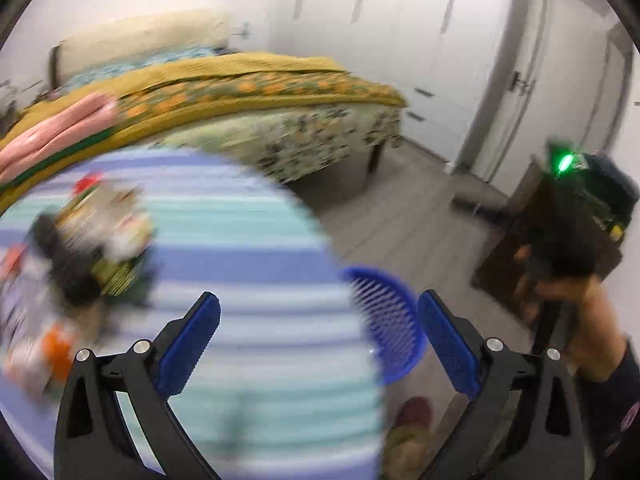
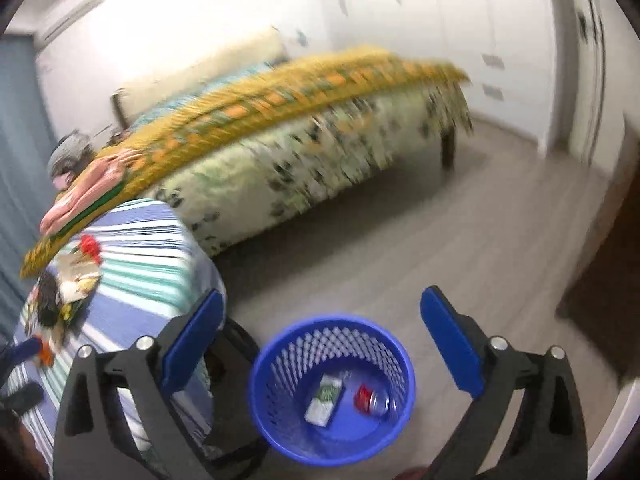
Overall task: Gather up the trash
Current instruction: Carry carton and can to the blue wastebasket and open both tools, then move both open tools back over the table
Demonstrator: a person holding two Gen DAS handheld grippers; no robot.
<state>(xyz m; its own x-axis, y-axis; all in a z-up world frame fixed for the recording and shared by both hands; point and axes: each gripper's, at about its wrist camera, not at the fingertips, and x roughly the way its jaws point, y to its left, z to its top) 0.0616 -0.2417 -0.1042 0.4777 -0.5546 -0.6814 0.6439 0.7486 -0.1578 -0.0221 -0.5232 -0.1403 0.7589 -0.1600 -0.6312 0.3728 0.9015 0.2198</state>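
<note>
Both tongs gape wide, nothing between the blue ribbed pads: left tongs (image 1: pixel 320 344) over a striped cloth surface (image 1: pixel 248 240), right tongs (image 2: pixel 322 346) above the bin (image 2: pixel 332 388). Bin is round blue perforated plastic on the floor, holding a white-green carton (image 2: pixel 325 399) and a red-labelled clear bottle (image 2: pixel 374 400). Trash pile (image 2: pixel 64 292) on the surface is blurred, items unreadable. Left view hides most of the bin behind cloth.
</note>
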